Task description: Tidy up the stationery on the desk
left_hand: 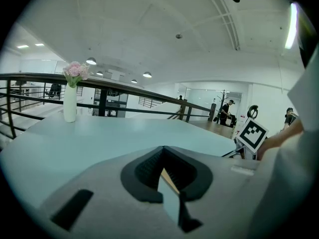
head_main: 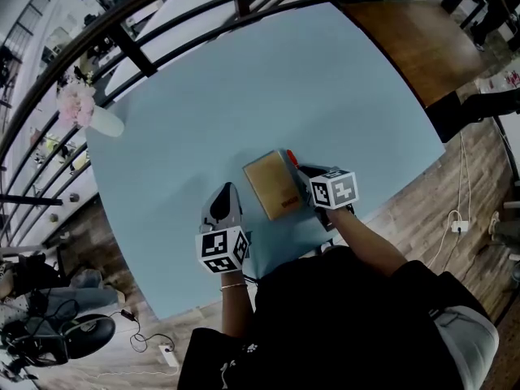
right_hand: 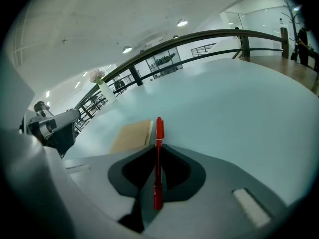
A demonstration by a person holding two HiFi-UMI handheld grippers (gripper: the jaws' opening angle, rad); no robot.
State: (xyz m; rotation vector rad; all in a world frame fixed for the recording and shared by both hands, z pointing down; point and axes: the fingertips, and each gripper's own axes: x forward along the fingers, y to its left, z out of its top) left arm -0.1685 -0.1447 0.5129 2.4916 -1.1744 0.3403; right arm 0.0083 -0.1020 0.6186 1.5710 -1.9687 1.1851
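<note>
item 1, tabletop (head_main: 244,80): pale blue, bounded on the far side by a dark railing (head_main: 187,10); a brown wooden surface (head_main: 414,43) adjoins its far right corner.

item 2, vase (head_main: 106,122): the only container on view. white, slender, upright at the far left corner of the tabletop. contents: a bunch of pink flowers (head_main: 75,104), heads spreading above the mouth. well apart from everything else.

item 3, notebook (head_main: 273,185): tan cover, closed, lying flat close to the near edge, about midway along it, between the two grippers.

item 4, red pen (right_hand: 158,133): the stationery in hand. clamped in the right gripper (right_hand: 158,156), whose jaws are pressed onto its barrel from both sides. the pen runs lengthwise along the jaw line and its forward end juts past the jaw tips. it sits just beside the right edge of the notebook, toward that edge's far end. whether it touches the tabletop cannot be told.

item 5, left gripper (left_hand: 162,166): over the tabletop near the near edge, just left of the notebook, pointing toward the far edge. jaws drawn together with nothing held; only a thin sliver of tabletop shows past the pads.

item 6, person: dark clothing, at the near edge, a bare forearm behind each gripper.
</note>
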